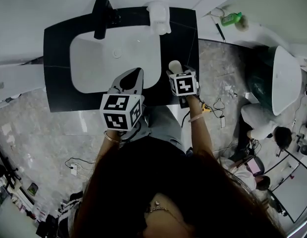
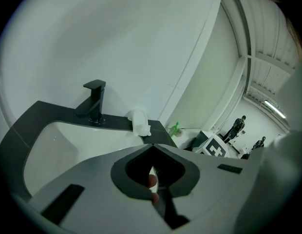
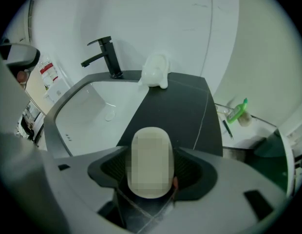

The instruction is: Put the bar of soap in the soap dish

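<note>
Bar of soap standing between the open jaws of the right gripper, on the front right part of the counter.

The bar is a pale oval with rounded ends. It rests on the black, matt counter, a flat slab crossed by thin pale veins, just to the right of the white, glossy basin, a rectangle with rounded corners. The right gripper's grey jaws are spread wide. One dark ribbed pad lies close along each long side of the bar, and no squeeze on it can be seen. The soap dish, white and softly rounded, sits at the back edge of the counter beside the angular black tap, well apart from the bar. The left gripper hangs over the basin with its jaw tips together and nothing held.
</note>
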